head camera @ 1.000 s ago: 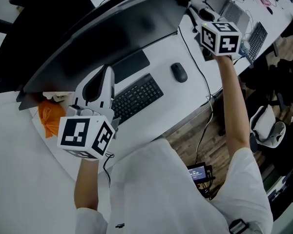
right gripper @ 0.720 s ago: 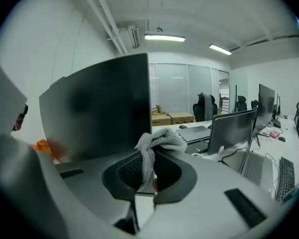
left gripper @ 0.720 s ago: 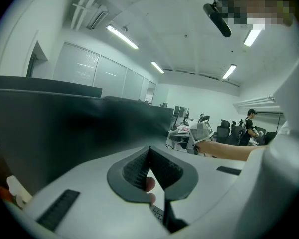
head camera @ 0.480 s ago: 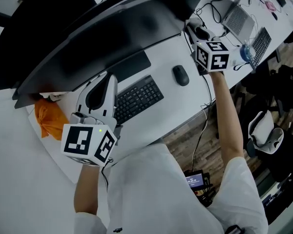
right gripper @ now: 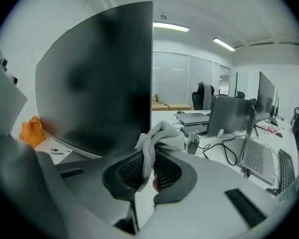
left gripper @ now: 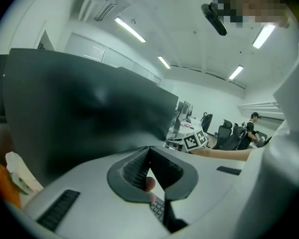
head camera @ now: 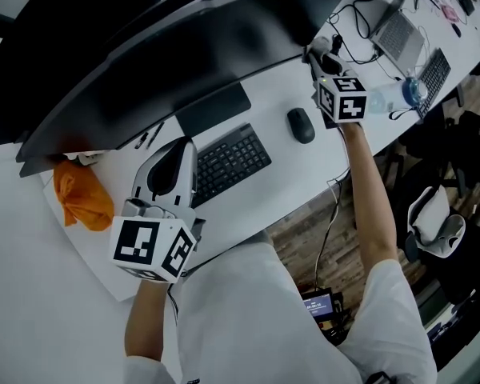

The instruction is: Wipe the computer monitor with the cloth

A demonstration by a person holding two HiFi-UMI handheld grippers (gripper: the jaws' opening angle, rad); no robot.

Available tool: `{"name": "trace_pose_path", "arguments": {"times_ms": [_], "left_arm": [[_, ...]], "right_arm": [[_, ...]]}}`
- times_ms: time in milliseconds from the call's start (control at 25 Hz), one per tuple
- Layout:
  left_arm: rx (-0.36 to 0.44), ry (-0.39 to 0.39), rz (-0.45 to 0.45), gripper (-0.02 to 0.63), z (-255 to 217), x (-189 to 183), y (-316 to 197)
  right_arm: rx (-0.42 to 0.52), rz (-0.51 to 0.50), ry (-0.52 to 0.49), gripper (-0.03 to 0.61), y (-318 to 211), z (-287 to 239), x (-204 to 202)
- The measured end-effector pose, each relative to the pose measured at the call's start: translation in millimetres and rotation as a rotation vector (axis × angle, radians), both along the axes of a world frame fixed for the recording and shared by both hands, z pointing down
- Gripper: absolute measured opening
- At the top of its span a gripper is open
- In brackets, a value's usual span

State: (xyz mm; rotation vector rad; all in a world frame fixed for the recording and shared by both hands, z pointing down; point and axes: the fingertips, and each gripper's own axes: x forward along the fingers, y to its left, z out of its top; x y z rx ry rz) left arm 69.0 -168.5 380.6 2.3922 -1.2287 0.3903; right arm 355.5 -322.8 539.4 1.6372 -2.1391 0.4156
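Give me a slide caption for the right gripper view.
Right tool pinching a white cloth beside the edge of the dark monitor.

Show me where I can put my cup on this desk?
The desk is bare between the mouse and the front edge, and at the left end beside the orange bundle. The right end is crowded: cables, laptop, bottle.

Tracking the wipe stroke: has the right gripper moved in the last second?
Yes. In the head view the right gripper, gripping the cloth, has come down and leftward, closer to the mouse.
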Motion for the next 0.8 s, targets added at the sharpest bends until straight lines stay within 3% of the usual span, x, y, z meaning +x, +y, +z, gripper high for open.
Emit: {"name": "trace_pose_path", "arguments": {"times_ms": [360, 640, 800], "left_arm": [[-0.032, -0.009, -0.012, 0.014, 17, -4, 0], [-0.068, -0.006, -0.026, 0.014, 33, -6, 7], [-0.076, -0.016, -0.045, 0.014, 36, -14, 10]], "right_arm": [[-0.016, -0.016, 0.015, 0.029, -16, 27, 8], [-0.086, 0.034, -0.090, 0.028, -13, 63, 11], [-0.081, 0.002, -0.052, 0.026, -11, 74, 1]]}}
